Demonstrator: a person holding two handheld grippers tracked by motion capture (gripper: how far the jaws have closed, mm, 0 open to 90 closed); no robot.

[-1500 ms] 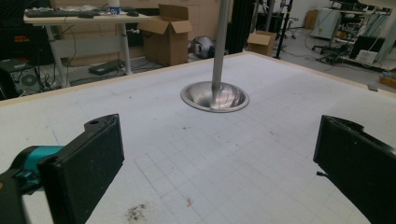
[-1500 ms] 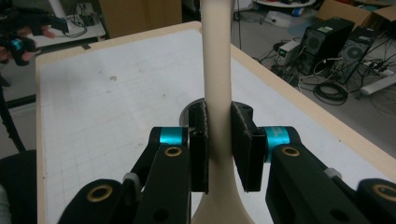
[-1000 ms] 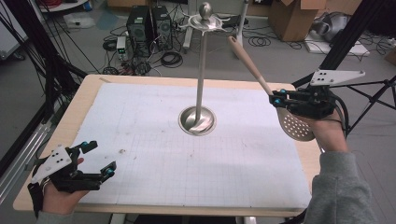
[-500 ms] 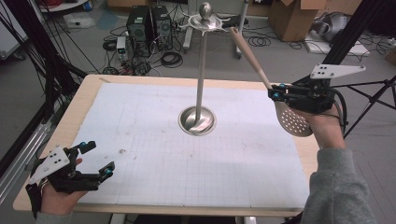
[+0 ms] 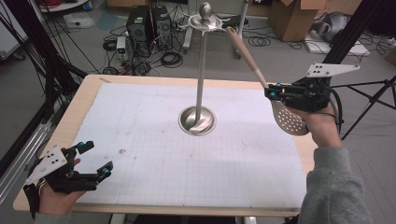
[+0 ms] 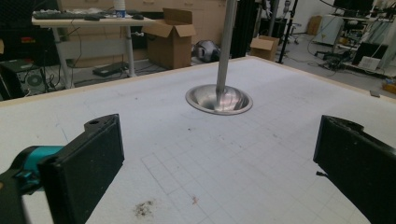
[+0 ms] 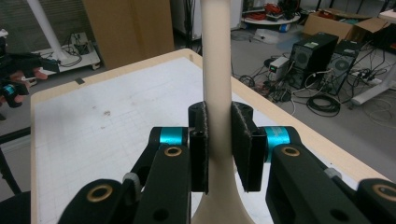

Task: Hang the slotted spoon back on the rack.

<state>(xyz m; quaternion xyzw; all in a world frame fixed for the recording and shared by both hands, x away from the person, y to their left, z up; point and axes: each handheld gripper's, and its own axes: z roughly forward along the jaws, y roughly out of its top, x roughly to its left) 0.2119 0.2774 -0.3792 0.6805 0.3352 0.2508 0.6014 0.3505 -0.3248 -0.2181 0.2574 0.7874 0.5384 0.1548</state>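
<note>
Beige slotted spoon (image 5: 285, 114): perforated round head, long tapered handle.

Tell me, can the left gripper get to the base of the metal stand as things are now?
Probably yes: the left gripper is open and holds nothing, and only bare white mat lies between it and the stand base.

Two hand-held black grippers, the left gripper (image 5: 93, 161) and right gripper (image 5: 271, 91), carry teal joint caps, brass-coloured pivot screws, trailing black cables and grey three-cornered plates drilled with holes. A grey sleeve (image 5: 334, 191) covers the right forearm.
</note>
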